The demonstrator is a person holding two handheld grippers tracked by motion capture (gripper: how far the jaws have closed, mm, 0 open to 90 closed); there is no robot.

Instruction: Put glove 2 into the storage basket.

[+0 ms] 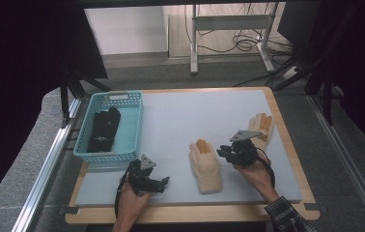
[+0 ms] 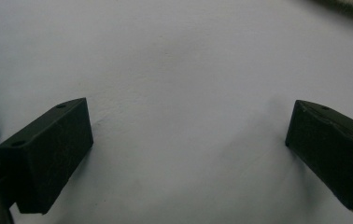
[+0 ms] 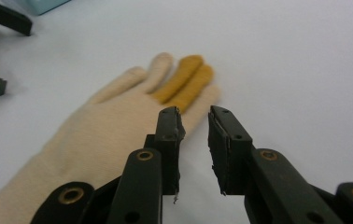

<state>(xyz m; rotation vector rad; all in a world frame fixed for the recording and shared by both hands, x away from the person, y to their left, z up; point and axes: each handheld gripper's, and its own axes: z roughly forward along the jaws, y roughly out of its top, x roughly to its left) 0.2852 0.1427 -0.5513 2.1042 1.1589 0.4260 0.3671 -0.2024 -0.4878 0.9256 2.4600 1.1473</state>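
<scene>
Here, notes taken with the basket (image 1: 122,126) as landmark.

Basket: teal, at the table's (image 1: 180,121) left edge, a dark glove (image 1: 104,129) lying inside.
Near glove (image 1: 204,166): cream knit with two orange fingers, flat on the table, well right of the basket and nearer the person; fingers point away from the person.
Far glove (image 1: 261,126): same make, farther right of the basket again, by the table's right edge.
Right gripper (image 1: 223,151): just beside the near glove's right side, on the side away from the basket. In the right gripper view (image 3: 194,116) its jaws stand a narrow gap apart, empty, over the glove's edge near the orange fingers.
Left gripper (image 1: 165,181): just below the basket's near corner, jaws spread wide over bare table (image 2: 188,70), nothing between them.
Handling: likely light, soft and limp; it will fold and dangle once lifted. Fuzzy knit should grip well, not slip.
Hold: pinch a thin edge, cuff or finger side, low to the table so the jaws catch fabric.
</scene>
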